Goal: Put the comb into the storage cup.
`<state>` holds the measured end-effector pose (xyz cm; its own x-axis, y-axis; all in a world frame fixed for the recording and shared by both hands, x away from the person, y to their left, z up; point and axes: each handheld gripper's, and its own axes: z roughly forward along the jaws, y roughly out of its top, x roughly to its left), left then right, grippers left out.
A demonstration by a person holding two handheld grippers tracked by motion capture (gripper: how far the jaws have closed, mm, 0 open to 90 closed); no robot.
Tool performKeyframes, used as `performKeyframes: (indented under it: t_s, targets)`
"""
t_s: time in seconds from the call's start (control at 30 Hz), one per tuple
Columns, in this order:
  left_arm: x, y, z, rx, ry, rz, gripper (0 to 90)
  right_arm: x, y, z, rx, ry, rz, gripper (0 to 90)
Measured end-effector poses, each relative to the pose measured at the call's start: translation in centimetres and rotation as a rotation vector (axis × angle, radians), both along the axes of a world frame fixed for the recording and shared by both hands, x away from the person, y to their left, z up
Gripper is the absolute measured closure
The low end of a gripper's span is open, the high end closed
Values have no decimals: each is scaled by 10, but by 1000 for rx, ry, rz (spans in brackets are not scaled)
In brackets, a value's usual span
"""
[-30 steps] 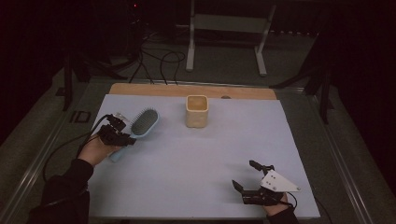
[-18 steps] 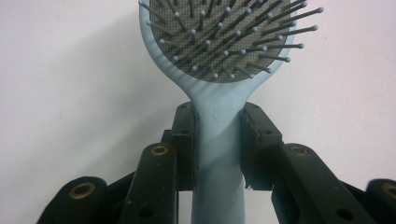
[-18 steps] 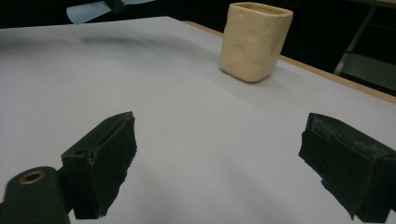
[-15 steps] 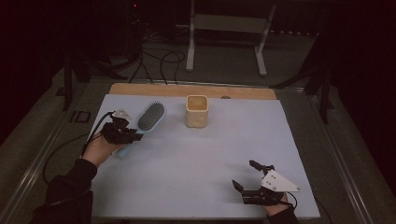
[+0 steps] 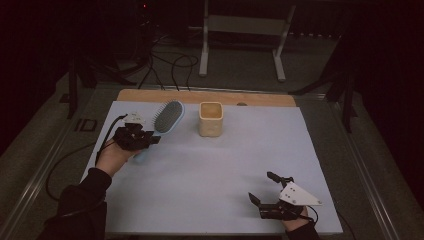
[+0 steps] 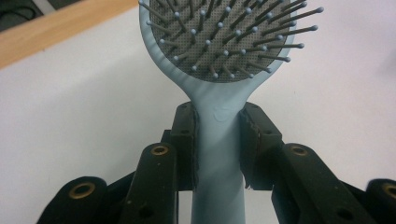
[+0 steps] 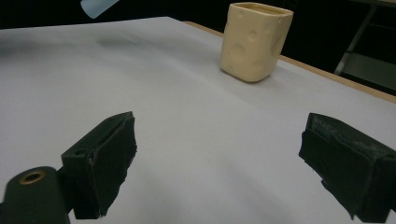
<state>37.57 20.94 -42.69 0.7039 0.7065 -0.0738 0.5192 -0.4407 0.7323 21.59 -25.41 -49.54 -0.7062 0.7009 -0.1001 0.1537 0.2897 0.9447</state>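
At the left of the white table cover [image 5: 210, 180], in the high view, the left gripper [image 5: 145, 139] sits in the person's left hand [image 5: 112, 157], a dark sleeve [image 5: 82, 200] running back to the bottom edge and a black cable [image 5: 102, 142] trailing off its rear. Its jaws are pinching the pale blue hairbrush [image 5: 167, 117] by the neck: in the left gripper view both black pads press against the sides of the handle just below the oval head, whose grey cushion and ball-tipped bristles [image 6: 224, 42] face the camera. The brush head points away from the person, toward the wooden strip [image 5: 150, 96] along the table's far edge. Just to the right of the brush, apart from it, stands a cream, square-sided cup [image 5: 210, 118] with round dimples in its walls, upright near that far edge. Farther right and much nearer the person, the right gripper [image 5: 265, 187] lies low over the cover with its grey three-cornered plate [image 5: 297, 195] on top; its jaws are spread wide with nothing between them, and in the right gripper view the cup shows beyond them, well apart.
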Motion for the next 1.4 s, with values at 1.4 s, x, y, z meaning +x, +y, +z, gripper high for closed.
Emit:
performKeyframes:
  t_s: [1.4]
  targets:
    - [18, -46, 29, -179, -199, 70, 698, 0, -1, 0, 4, 2, -1, 101]
